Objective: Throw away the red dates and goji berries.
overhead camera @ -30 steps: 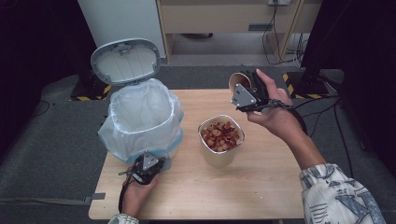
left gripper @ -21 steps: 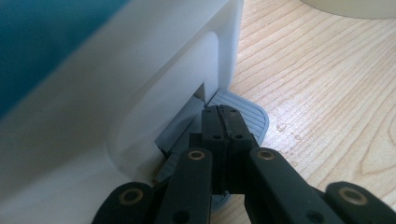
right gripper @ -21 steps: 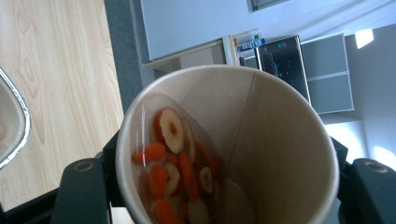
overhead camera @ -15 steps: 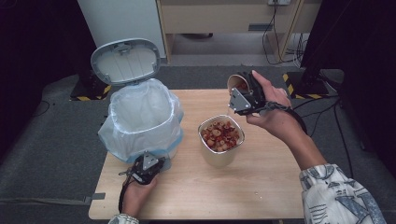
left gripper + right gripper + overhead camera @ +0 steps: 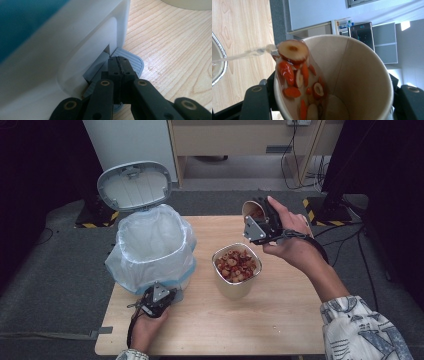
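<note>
The right gripper is clamped on a tan paper cup, tipped over on its side above the far right of the light wooden table. Red and pale fruit slices crowd its lower lip, and a thin stream of clear liquid runs out toward the square cream container with a metal rim just below, already full of similar slices. To the left stands a white pedal bin lined with a clear plastic bag, its grey lid standing up. At the bin's near foot, the left gripper has its fingers pressed together, their tips resting on the grey ribbed pedal.
</note>
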Tool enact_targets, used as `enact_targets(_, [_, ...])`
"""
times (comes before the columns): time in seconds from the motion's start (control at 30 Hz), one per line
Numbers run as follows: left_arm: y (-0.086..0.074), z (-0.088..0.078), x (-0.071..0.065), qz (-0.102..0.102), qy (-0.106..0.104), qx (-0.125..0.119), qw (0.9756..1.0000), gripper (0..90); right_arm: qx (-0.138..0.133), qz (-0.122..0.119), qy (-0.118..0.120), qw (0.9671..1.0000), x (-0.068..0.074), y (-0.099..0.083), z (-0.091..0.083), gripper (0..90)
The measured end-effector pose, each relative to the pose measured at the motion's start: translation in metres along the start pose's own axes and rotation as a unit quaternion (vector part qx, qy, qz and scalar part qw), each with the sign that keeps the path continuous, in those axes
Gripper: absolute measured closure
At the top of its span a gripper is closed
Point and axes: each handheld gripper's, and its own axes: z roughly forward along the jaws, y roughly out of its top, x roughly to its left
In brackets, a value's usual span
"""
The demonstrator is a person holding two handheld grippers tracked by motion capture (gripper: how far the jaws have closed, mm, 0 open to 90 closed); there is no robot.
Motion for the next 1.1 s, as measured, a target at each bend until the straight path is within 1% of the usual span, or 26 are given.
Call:
enact_targets(0.17, [0.0,0.0,0.0,0.0,0.0,0.0,1.0,88.7,-0.001,-0.001,-0.001,1.0,-0.001,0.002,-0.001,30.8])
enact_targets(0.3, [0.0,0.0,0.0,0.0,0.0,0.0,1.0,88.7,-0.001,-0.01,-0.002,0.9999,-0.001,0.004,-0.002,30.8])
enact_targets(0.43, [0.0,0.0,0.0,0.0,0.0,0.0,1.0,88.7,0.0,-0.012,-0.002,0.9999,-0.004,0.004,-0.003,30.7])
enact_targets(0.5, [0.0,0.0,0.0,0.0,0.0,0.0,1.0,88.7,0.003,-0.019,-0.004,0.9998,-0.005,0.005,-0.004,30.8])
enact_targets(0.53, [0.0,0.0,0.0,0.0,0.0,0.0,1.0,88.7,0.006,-0.033,-0.005,0.9994,-0.004,0.006,-0.003,30.8])
enact_targets(0.57, [0.0,0.0,0.0,0.0,0.0,0.0,1.0,88.7,0.006,-0.033,-0.005,0.9994,-0.004,0.006,-0.003,30.8])
enact_targets(0.7, [0.0,0.0,0.0,0.0,0.0,0.0,1.0,88.7,0.011,-0.057,-0.009,0.9983,-0.002,0.009,-0.003,30.8])
enact_targets(0.73, [0.0,0.0,0.0,0.0,0.0,0.0,1.0,88.7,0.019,-0.077,-0.011,0.9968,0.001,0.01,-0.002,30.9])
enact_targets(0.77, [0.0,0.0,0.0,0.0,0.0,0.0,1.0,88.7,0.019,-0.077,-0.011,0.9968,0.001,0.01,-0.002,30.9])
enact_targets(0.83, [0.0,0.0,0.0,0.0,0.0,0.001,1.0,88.7,0.024,-0.099,-0.01,0.9947,0.003,0.012,-0.002,30.9])
enact_targets(0.9, [0.0,0.0,0.0,0.0,0.0,0.001,1.0,88.7,0.026,-0.109,-0.011,0.9937,0.003,0.014,-0.003,30.9])
enact_targets(1.0, [0.0,0.0,0.0,0.0,0.0,0.0,1.0,88.7,0.027,-0.112,-0.014,0.9933,0.003,0.015,-0.003,30.9])
enact_targets(1.1, [0.0,0.0,0.0,-0.001,-0.001,-0.001,1.0,88.7,0.033,-0.138,-0.016,0.9898,0.005,0.017,-0.002,30.9])
